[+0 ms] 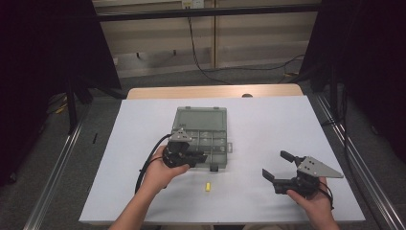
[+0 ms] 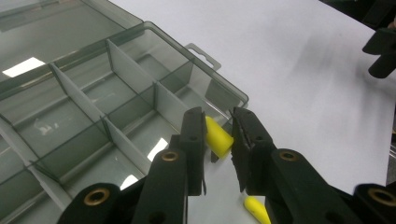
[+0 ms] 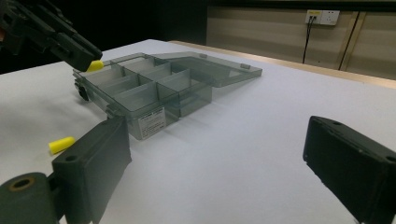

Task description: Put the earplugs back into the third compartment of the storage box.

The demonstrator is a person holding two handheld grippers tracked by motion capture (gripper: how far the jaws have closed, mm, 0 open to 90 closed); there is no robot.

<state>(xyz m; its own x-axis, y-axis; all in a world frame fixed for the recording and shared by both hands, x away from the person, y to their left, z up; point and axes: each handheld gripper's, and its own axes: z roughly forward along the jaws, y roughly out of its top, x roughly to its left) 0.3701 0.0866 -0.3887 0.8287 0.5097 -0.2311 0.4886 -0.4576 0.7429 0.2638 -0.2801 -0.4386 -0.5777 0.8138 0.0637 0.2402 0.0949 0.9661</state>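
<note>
Left gripper pinched a yellow earplug over the near edge of the open organiser box.
Its jaws were closed on the plug, one pad each side, plug tilted, right at the box's front corner compartment and above the rim. Second yellow earplug lay loose on the white desk, just in front of the box and apart from it. Lid was folded back flat behind the compartments. Right gripper sat off to the right on the desk side, well apart from the box, jaws spread wide with nothing between them.
</note>
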